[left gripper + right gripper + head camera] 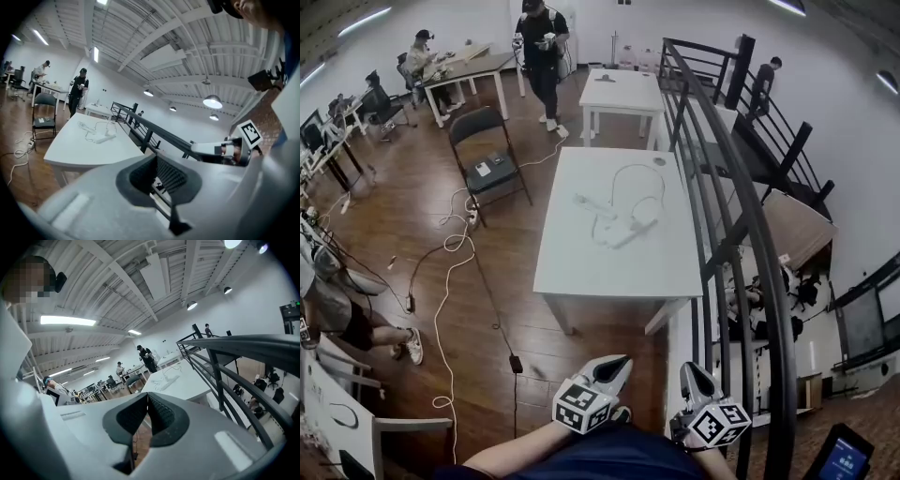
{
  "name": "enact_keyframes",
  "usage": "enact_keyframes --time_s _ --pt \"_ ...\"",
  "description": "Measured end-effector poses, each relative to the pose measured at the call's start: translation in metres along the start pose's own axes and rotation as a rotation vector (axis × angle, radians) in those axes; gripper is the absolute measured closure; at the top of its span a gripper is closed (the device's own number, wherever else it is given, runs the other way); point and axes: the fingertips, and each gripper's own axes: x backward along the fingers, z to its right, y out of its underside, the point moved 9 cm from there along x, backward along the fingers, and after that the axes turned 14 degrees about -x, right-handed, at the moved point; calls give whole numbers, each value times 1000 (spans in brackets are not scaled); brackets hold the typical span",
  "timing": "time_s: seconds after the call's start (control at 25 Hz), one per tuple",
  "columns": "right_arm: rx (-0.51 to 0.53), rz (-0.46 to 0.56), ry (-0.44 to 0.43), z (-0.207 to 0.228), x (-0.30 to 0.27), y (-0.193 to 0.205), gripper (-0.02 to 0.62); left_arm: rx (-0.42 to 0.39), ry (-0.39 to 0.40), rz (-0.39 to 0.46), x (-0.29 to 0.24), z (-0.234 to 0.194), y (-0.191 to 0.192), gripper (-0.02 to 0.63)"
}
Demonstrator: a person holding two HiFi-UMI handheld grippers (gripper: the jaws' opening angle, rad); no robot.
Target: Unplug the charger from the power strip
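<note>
A white power strip lies on the white table ahead of me, with a white charger plugged into its right end and a thin cable looping away behind it. Both grippers are well short of the table, low in the head view. The left gripper and the right gripper are shut, with nothing between their jaws. In the left gripper view the left gripper faces the strip from afar. In the right gripper view the right gripper faces the distant strip.
A black metal railing runs along the table's right side. A folding chair stands left of the table, above cables on the wooden floor. A second white table and several people are further back.
</note>
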Motion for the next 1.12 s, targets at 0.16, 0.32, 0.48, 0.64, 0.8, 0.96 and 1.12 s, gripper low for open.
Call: enact_keyframes --time_s 0.16,0.32,0.48,0.64,0.8,0.96,1.12 --pt "-3 -5 -10 20 8 -10 584 -6 -5 4 -18 18 1 600" --pt "-9 -14 -17 34 11 -18 584 -11 -20 -2 -28 28 -1 600" --pt "-26 -27 -29 41 3 -23 584 -12 -47 -8 -33 24 -6 600" --pt "-27 -19 -30 44 -7 -27 584 -19 -47 -12 -40 16 -8 600" --pt "-30 1 -10 48 -22 -31 584 -33 -33 -6 -53 0 -11 600" --pt "7 9 -5 44 -41 -41 584 -33 -16 -2 -67 -19 -16 600" --pt "42 -13 -3 37 -71 -48 584 -11 -9 -9 -80 -47 -21 600"
